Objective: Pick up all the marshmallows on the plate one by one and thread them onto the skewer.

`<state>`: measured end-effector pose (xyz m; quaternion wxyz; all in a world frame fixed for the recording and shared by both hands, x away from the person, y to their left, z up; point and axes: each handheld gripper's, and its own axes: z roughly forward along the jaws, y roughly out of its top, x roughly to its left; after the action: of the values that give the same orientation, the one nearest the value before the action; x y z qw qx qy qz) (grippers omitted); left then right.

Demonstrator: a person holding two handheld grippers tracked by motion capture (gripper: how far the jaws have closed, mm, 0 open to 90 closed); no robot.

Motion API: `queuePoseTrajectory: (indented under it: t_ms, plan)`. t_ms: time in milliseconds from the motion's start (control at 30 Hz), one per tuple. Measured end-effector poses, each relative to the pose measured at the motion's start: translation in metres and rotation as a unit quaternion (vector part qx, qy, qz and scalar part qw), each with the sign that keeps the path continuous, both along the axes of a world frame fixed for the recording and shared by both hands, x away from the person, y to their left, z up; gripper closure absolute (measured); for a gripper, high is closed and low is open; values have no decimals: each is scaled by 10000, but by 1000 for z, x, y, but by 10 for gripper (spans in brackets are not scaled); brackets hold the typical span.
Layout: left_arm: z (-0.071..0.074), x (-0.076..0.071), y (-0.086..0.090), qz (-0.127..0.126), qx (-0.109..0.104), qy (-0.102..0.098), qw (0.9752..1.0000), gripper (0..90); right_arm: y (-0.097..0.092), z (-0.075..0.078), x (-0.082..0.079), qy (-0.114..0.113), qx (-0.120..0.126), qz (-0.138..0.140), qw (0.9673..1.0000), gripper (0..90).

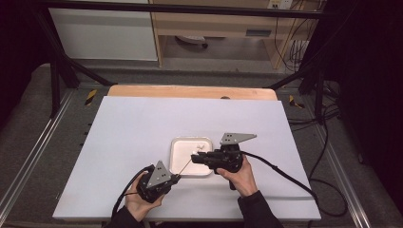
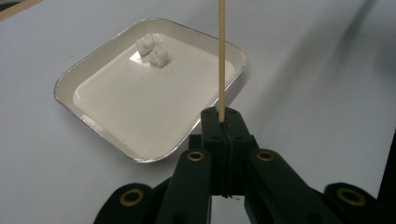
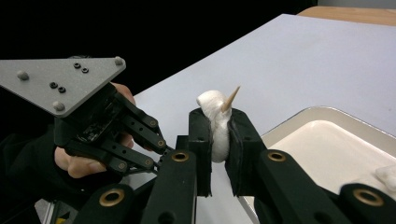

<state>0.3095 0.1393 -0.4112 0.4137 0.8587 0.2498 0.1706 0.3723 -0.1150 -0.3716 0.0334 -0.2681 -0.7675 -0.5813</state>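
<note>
Threading a soft white lump onto a wooden skewer [image 2: 221,60] looks like the step in hand. The left gripper [image 2: 223,122] has its jaws pressed together on the blunt end of the skewer, which runs up and away from it over the near edge of the tray [image 2: 65,84]. The right gripper [image 3: 218,133] pinches a white lump, probably a marshmallow [image 3: 215,122], between its pads, squashed a little by the grip. In the right gripper view the sharp tip of the skewer pokes out through the top of that marshmallow, so the piercing seems already done and the piece sits at the far end of the stick.

From above, the left gripper [image 1: 159,179] sits just off the near left corner of the tray [image 1: 177,164], the right gripper [image 1: 202,157] over its right side, and the skewer [image 1: 183,167] bridges the two across the tray.

The next move, as I judge it, calls for sliding the marshmallow further down the stick while the left claw keeps the stick steady and straight; pushing off-axis could bend the thin wood or tear the soft piece. Two more white pieces [image 2: 152,50] lie touching each other at the tray's far side, well apart from both claws, likely waiting their turn.
</note>
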Motion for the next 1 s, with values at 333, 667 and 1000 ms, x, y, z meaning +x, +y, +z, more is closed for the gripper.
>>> queuePoseTrajectory:
  t_ms: [333, 667, 1000]
  plan:
    - [3, 3, -1, 103, -157, 5, 9998, 892, 17, -19, -2, 159, -102, 158, 9997, 806]
    - [5, 4, -2, 109, -292, -48, 9995, 892, 26, -25, -5, 198, -297, 285, 9990, 797]
    - [3, 6, 1, 228, -430, 87, 9988, 891, 25, -24, -6, 167, -310, 103, 9993, 640]
